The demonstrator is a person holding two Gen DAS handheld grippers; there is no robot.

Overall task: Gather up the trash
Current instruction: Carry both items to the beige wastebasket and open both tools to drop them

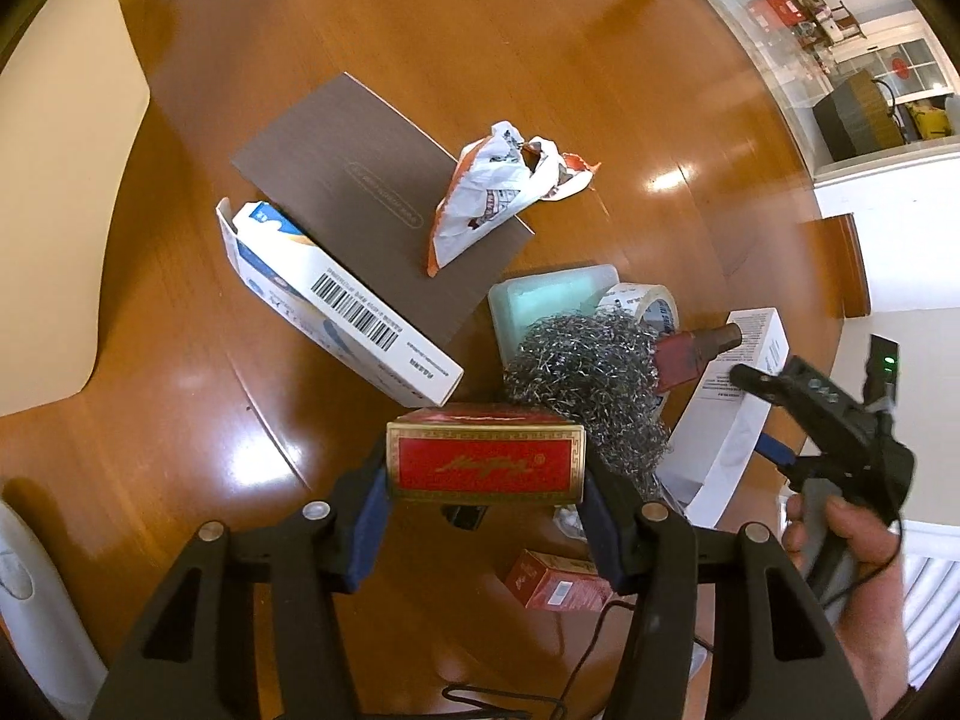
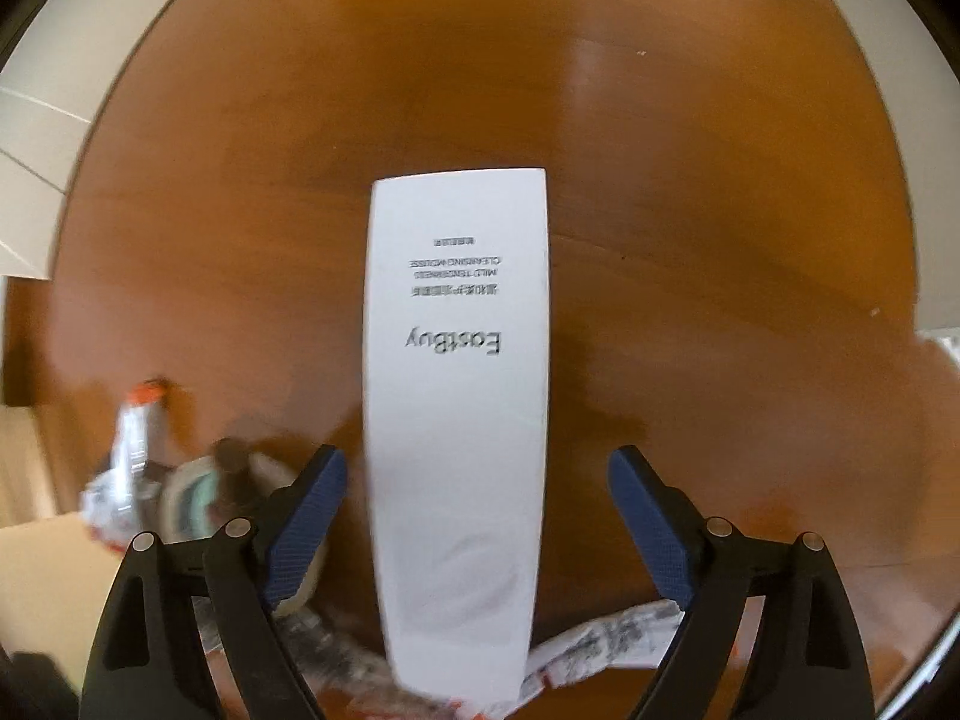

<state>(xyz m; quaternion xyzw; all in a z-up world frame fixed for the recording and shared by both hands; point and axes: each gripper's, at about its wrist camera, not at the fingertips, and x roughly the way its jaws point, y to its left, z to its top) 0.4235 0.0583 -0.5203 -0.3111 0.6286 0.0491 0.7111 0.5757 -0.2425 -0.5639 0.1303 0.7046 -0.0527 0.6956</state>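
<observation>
Two red boxes are showing: the left gripper (image 1: 485, 501) is clenching one gold-trimmed red box (image 1: 485, 461) at lower centre, another (image 1: 555, 582) lying below. The right gripper (image 2: 477, 534) is gaping around one white box (image 2: 459, 420), untouched.

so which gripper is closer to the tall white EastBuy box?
Right. The right gripper straddles the white box, jaws open on either side, pads not touching. The left gripper is off to one side, clamped on a red box.

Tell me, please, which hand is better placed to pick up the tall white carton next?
Right. The right gripper has open fingers either side of the tall white carton, while the left gripper already clamps the red and gold box.
</observation>
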